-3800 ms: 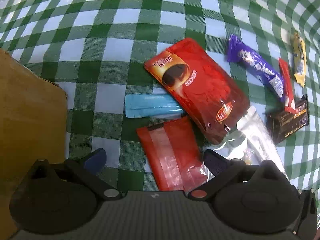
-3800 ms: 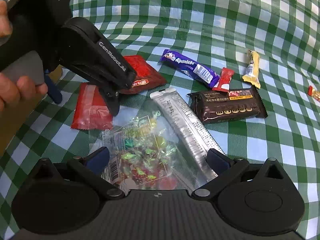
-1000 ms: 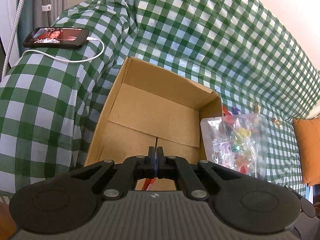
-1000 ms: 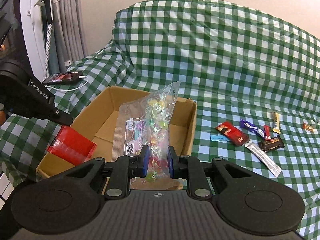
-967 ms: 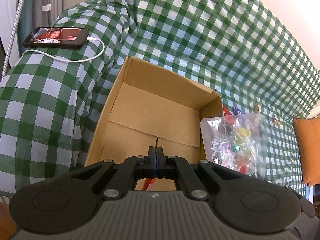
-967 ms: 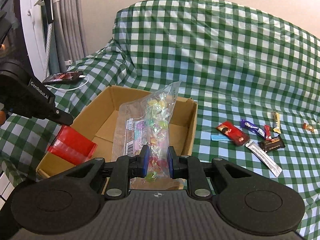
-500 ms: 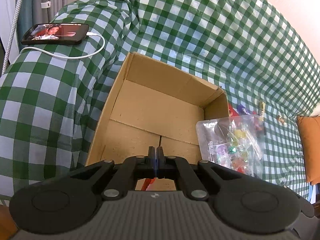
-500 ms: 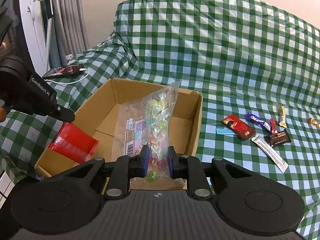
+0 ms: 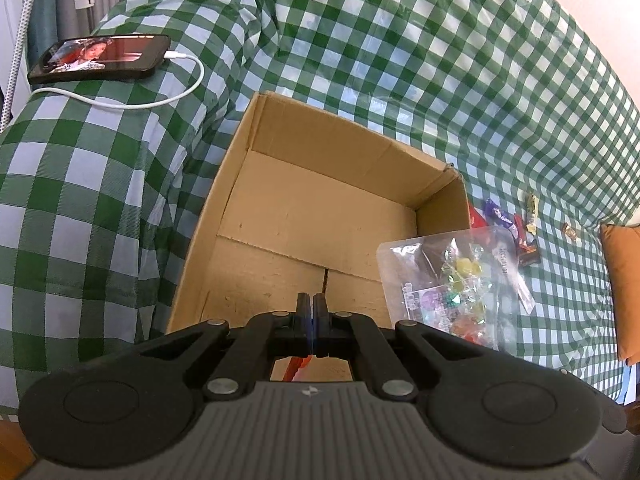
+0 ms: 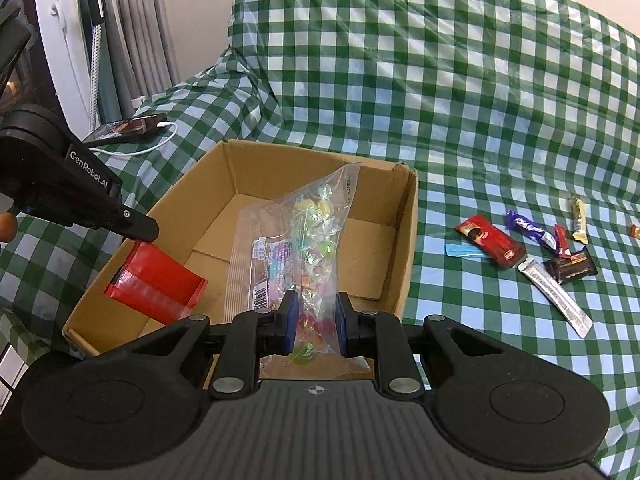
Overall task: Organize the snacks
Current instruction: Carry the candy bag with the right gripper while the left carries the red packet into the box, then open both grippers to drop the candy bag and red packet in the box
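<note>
With each claw pinching its packet, the red packet [image 10: 156, 284] and candy bag [image 10: 296, 256] should be released low inside the cardboard box [image 10: 406, 240].

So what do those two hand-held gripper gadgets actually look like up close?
Both are matte black plastic. Each has a ribbed grey top plate, two round black housings and silver pivot screws on angled linkage arms. The right gripper has blue pads on its fingers. Seen from the side, the left gripper carries white "GenRobot.AI" lettering. No cables show on either.
</note>
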`<state>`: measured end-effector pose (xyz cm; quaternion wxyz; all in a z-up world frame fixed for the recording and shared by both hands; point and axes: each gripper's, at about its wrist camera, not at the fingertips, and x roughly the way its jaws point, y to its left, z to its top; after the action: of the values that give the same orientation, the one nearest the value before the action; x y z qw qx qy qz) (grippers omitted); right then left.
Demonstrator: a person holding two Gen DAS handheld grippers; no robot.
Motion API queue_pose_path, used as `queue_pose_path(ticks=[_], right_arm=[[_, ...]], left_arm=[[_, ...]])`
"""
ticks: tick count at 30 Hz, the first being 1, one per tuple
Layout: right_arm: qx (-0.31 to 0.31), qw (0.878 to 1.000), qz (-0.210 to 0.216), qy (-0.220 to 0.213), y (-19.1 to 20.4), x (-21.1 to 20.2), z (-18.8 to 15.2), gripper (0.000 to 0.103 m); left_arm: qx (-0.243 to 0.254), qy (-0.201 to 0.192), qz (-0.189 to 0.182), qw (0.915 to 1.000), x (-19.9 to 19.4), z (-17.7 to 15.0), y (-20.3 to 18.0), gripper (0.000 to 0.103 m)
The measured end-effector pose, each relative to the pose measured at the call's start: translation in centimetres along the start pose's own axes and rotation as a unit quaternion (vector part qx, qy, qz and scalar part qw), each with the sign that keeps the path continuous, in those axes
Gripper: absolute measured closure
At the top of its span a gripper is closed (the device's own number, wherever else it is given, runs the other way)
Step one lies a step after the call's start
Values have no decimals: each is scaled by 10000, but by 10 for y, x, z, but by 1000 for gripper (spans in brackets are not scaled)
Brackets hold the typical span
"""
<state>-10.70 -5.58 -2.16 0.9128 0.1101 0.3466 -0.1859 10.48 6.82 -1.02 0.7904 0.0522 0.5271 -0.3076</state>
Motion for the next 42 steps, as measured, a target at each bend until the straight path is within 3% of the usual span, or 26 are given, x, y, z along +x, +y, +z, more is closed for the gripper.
queue_pose_path(ticks=[25, 26, 27, 28, 29, 30, 32, 35, 42], right_arm=[[230, 9994, 128, 228, 0, 44, 4, 79], [267, 9994, 113, 195, 0, 45, 4, 78], [309, 9994, 68, 145, -1, 46, 5, 70], [332, 9993, 29, 148, -1, 47, 5, 45], [360, 9992, -31, 182, -1, 47, 6, 33], [364, 9991, -108, 176, 0, 45, 5, 21], [209, 9996, -120, 148, 2, 38, 4, 21], [75, 9997, -109, 181, 2, 22, -3, 14], [313, 9987, -104, 385, 14, -18, -23, 10]], left_arm=[[516, -31, 446, 9977, 31, 6, -10, 102], [580, -45, 444, 9973, 31, 6, -11, 93], [648, -73, 454, 9968, 30, 6, -13, 63], [698, -116, 528, 9961, 28, 5, -14, 39], [734, -190, 632, 9951, 25, 4, -15, 0], [764, -376, 745, 9936, 20, 1, -15, 0], [878, -525, 891, 9908, 13, -7, -15, 0], [862, -301, 968, 9911, 7, -25, -10, 0], [628, -360, 1050, 9918, -28, -76, 7, 0]])
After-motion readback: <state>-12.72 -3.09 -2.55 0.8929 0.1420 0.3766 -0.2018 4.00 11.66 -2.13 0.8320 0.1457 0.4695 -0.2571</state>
